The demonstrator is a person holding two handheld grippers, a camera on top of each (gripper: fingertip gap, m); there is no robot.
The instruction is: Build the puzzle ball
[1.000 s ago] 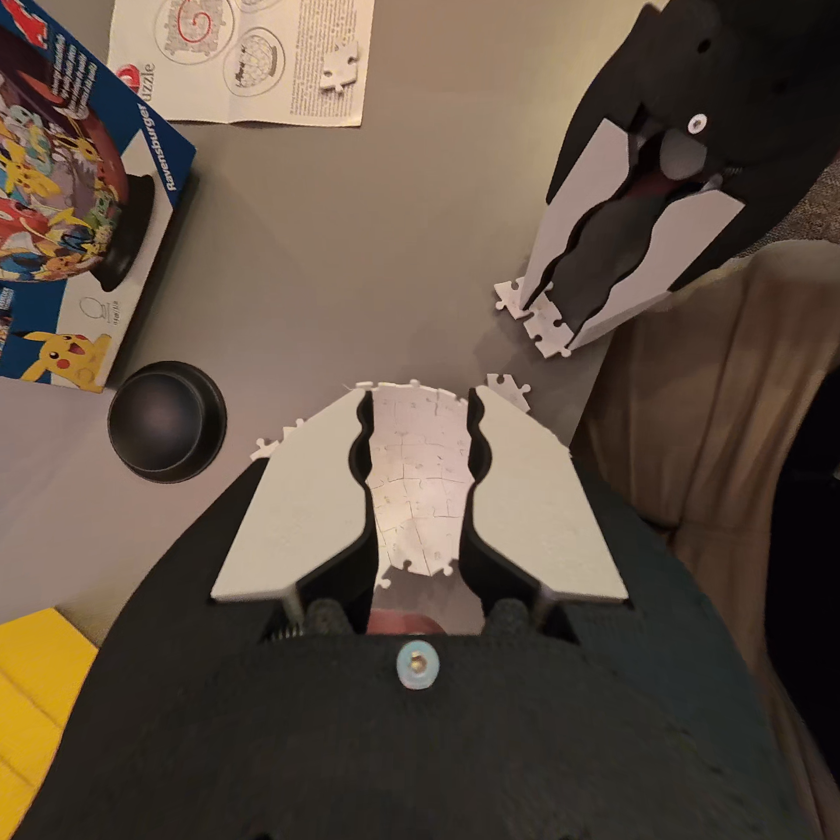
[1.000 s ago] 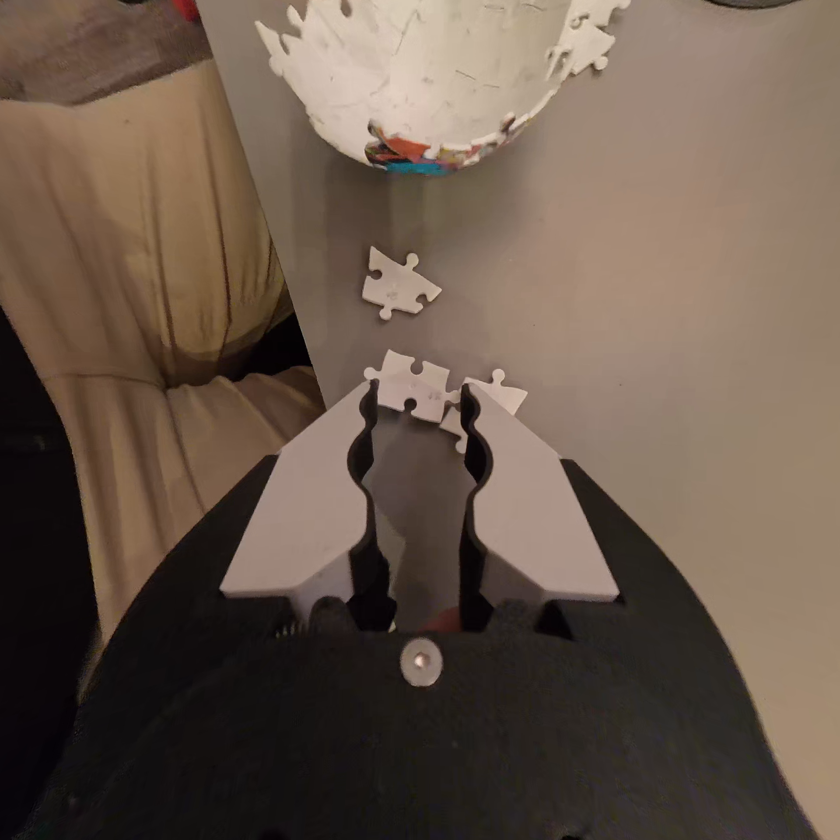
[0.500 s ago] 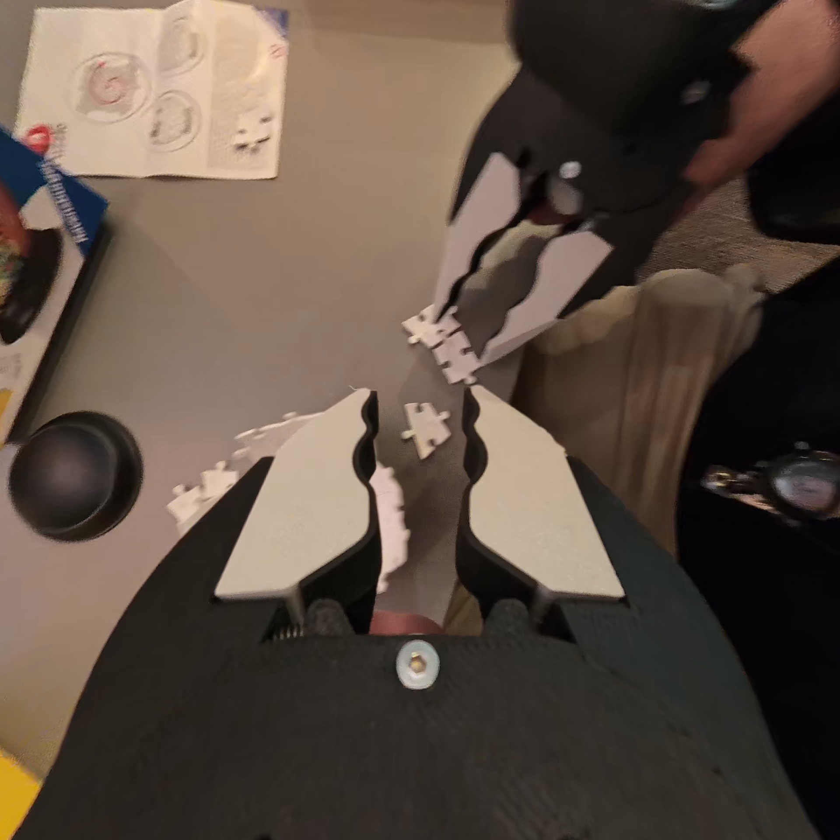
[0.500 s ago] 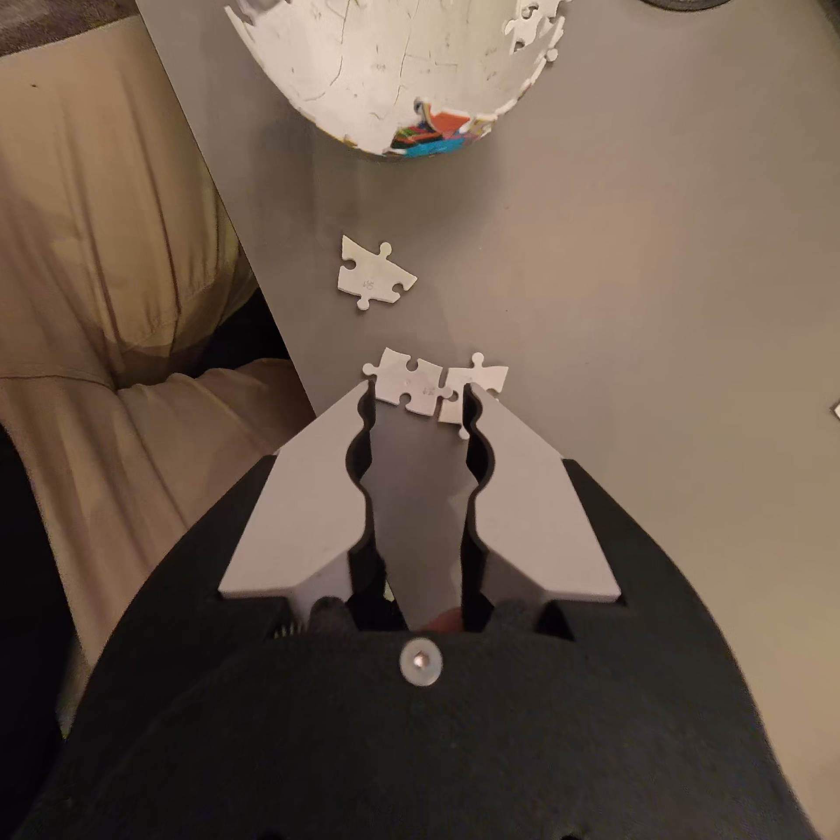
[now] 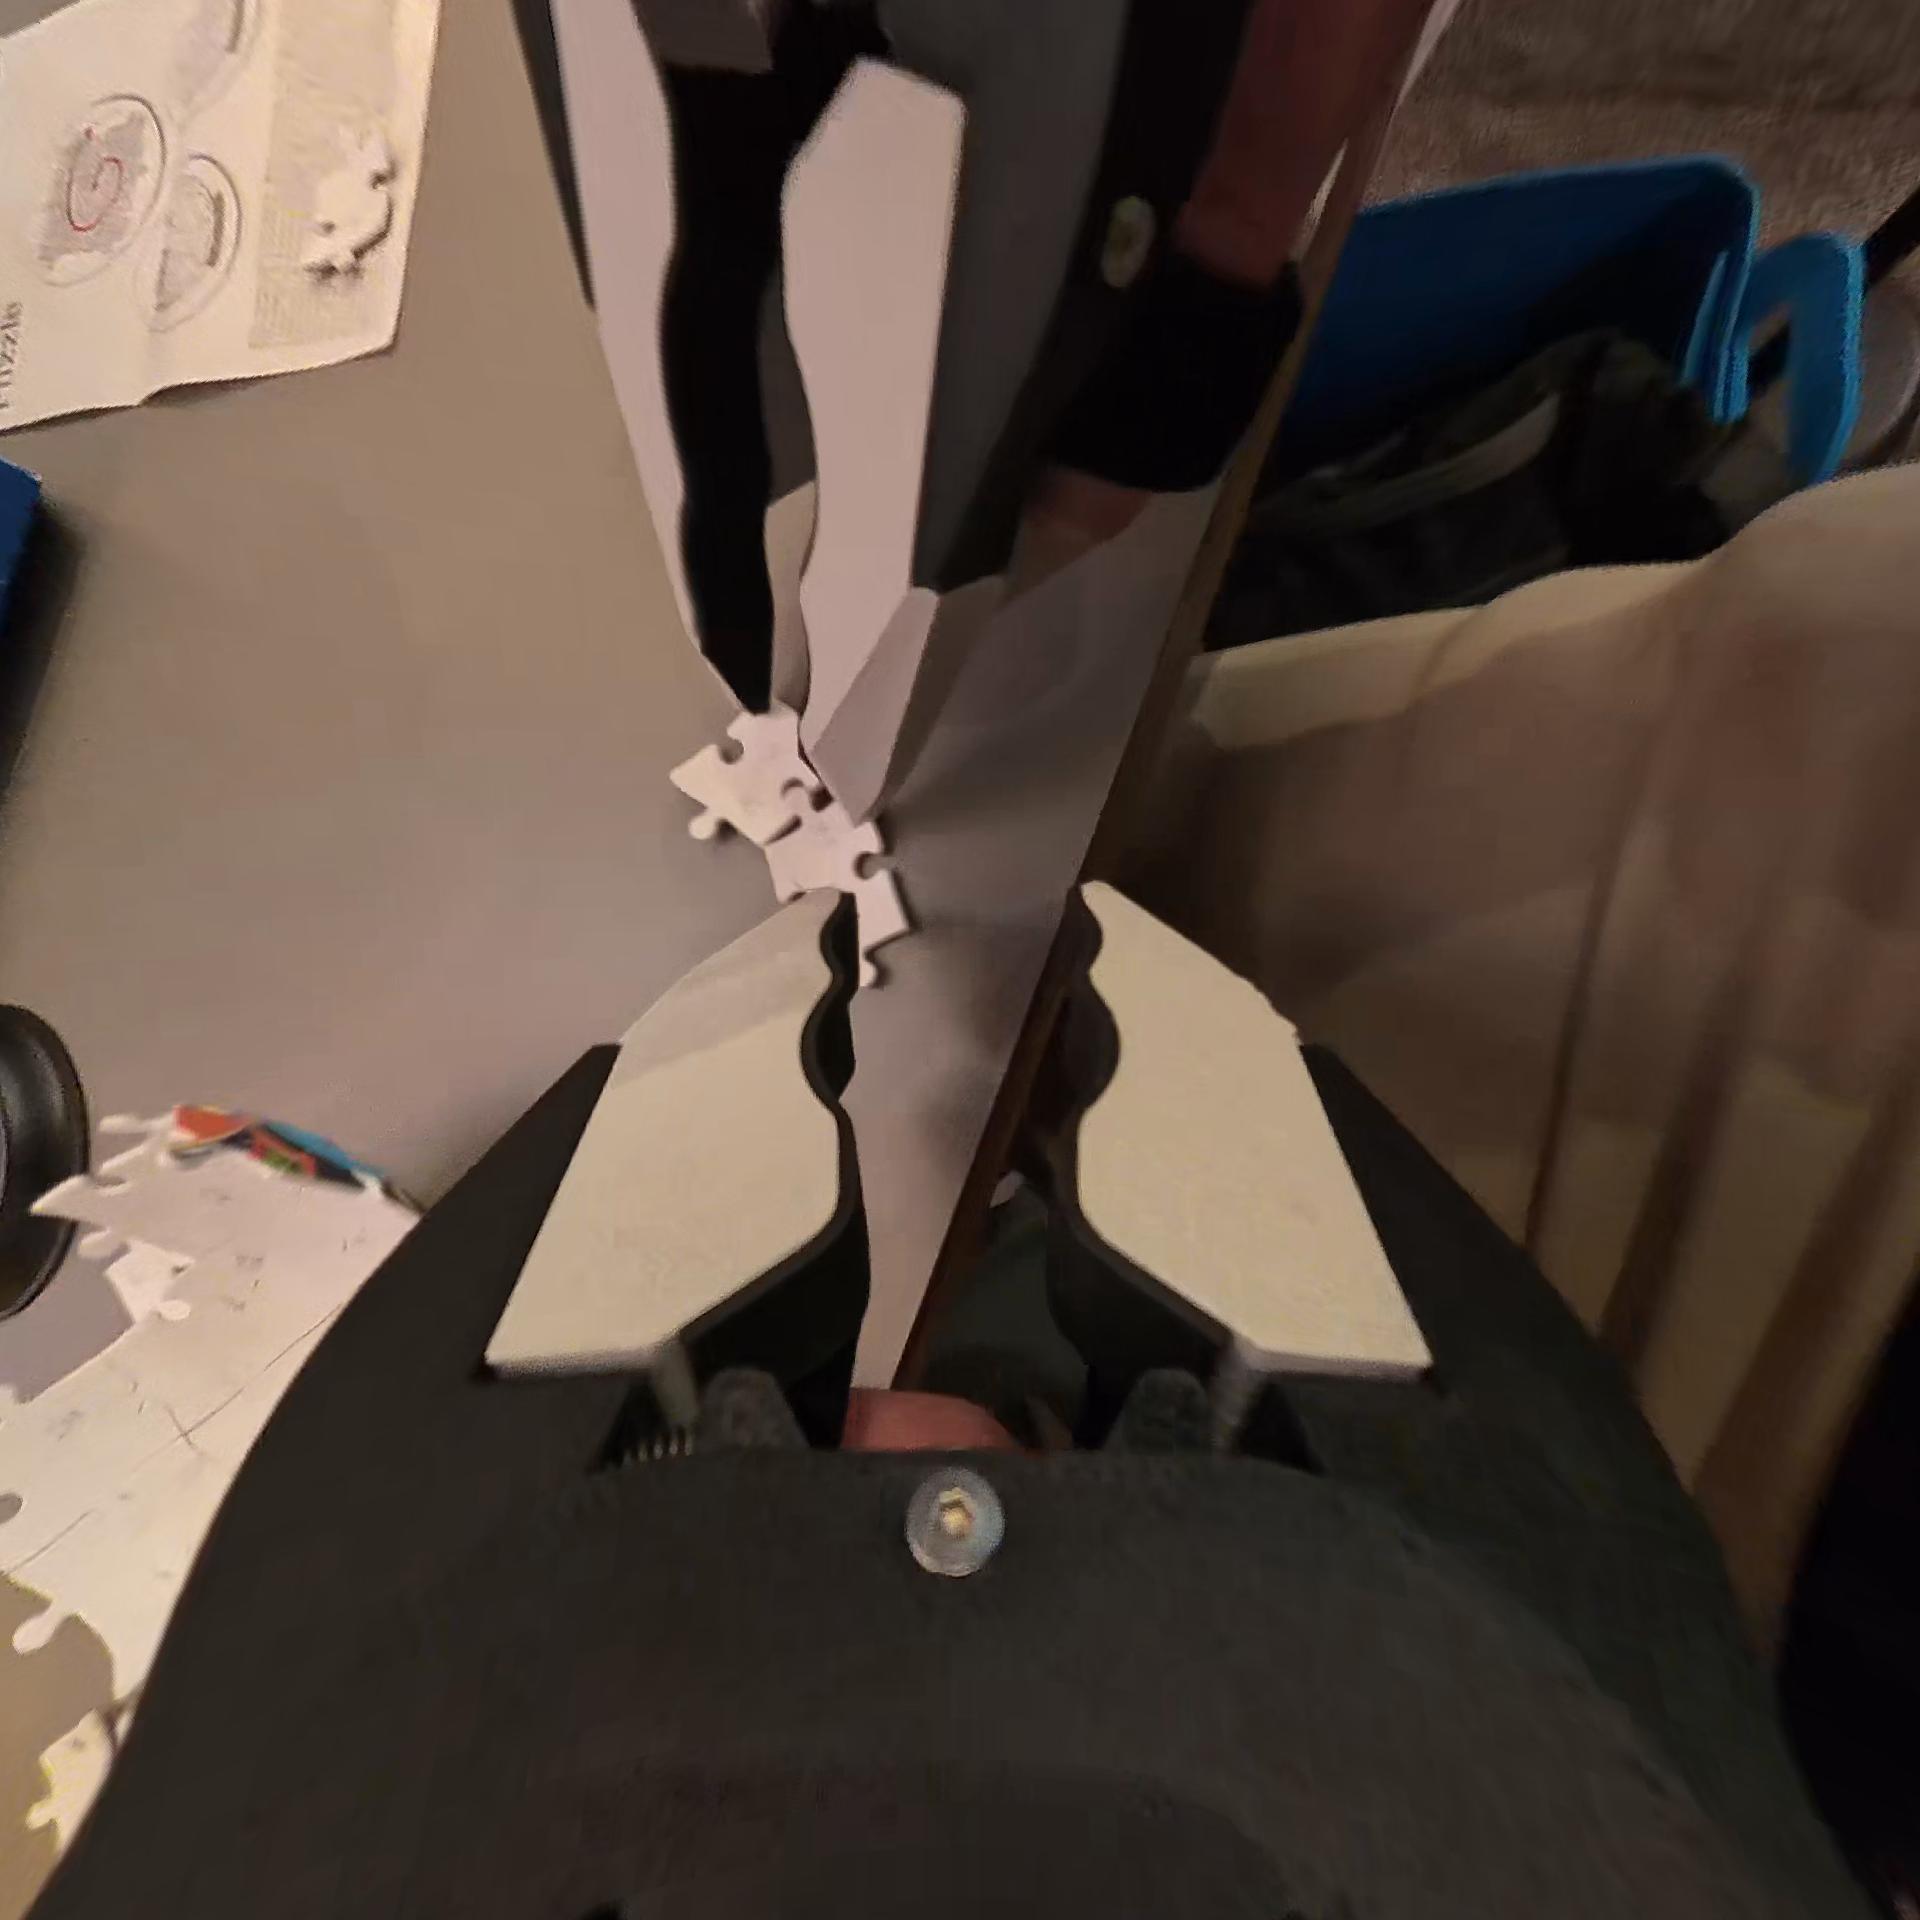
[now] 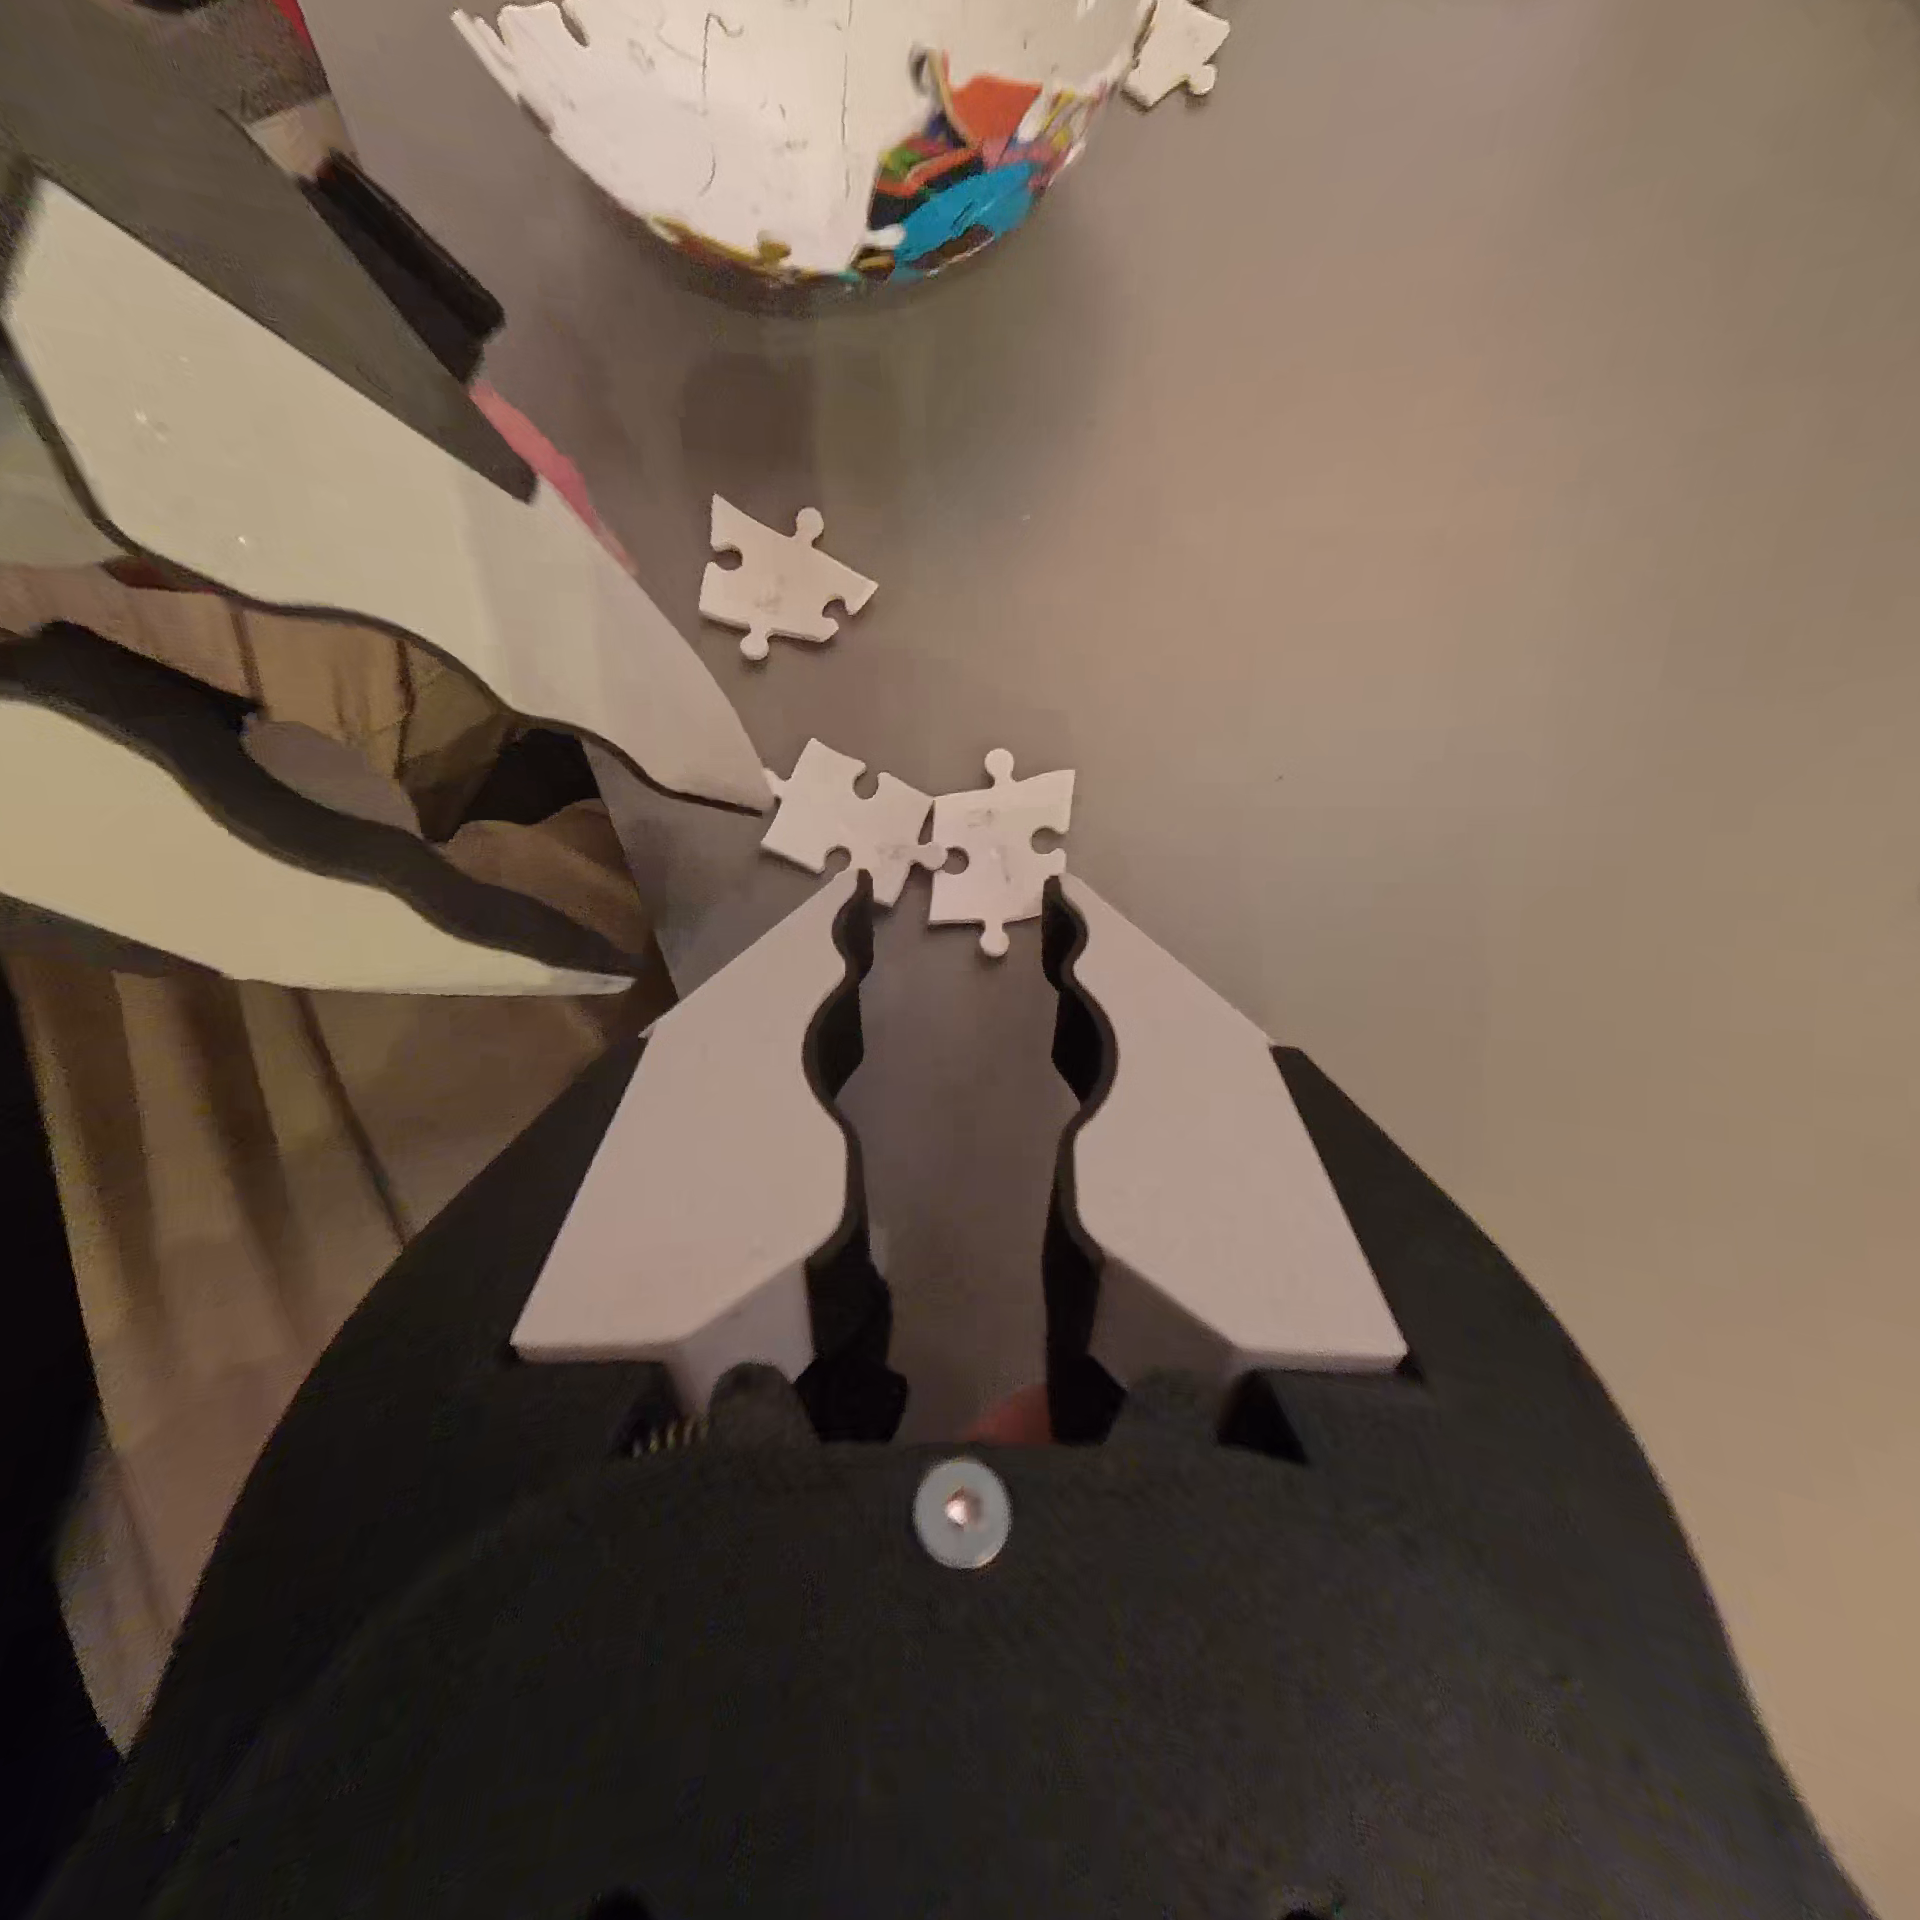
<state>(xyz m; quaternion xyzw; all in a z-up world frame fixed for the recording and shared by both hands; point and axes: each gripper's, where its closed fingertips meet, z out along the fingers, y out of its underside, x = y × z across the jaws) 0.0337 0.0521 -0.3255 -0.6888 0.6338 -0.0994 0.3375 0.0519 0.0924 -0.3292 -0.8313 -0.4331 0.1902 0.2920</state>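
Left tool enters from left edge of right wrist view, jaws apart, nothing held; one tip sits just beside the left of two joined pieces lying white side up at frame centre on the grey table. Table edge runs just left of those pieces, beige cloth past it. Single loose piece lies above them, apart. Right tool at lower centre, released, jaws spread, tips at the near edge of the joined pieces, not gripping. Partly built puzzle ball at top centre, white inside facing camera, coloured print at its lower right; another loose piece at its right rim. In left wrist view, instruction sheet upper left, blue bin upper right.
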